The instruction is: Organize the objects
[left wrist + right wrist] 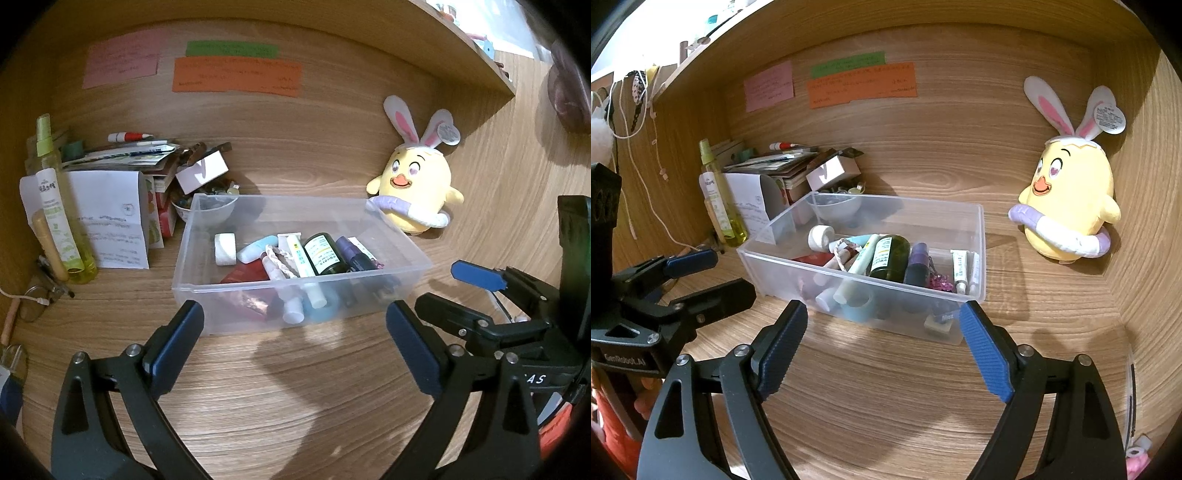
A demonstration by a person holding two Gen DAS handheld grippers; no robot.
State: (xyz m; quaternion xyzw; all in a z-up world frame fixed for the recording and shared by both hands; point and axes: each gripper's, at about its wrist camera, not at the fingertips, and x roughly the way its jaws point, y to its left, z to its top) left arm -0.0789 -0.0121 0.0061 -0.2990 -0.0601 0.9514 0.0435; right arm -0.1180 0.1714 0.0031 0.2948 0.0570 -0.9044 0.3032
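Note:
A clear plastic bin point(207, 299) point(977, 229) stands on the wooden desk, filled with small tubes, a dark green bottle point(325, 254) point(888, 258), a white roll point(225, 249) point(820, 236) and other toiletries. My left gripper point(295, 332) is open and empty, just in front of the bin's near wall. My right gripper point(884, 328) is open and empty, also just short of the bin's front. The right gripper shows at the right of the left wrist view point(480, 291); the left gripper shows at the left of the right wrist view point(701, 277).
A yellow chick plush with bunny ears point(417, 184) point(1067, 206) sits right of the bin. A pile of papers, boxes and a small bowl point(147, 173) point(783, 173) lies behind left, with a green spray bottle point(55, 192) point(718, 192). Glasses point(37, 299) lie at the left. Coloured notes point(236, 74) hang on the back wall.

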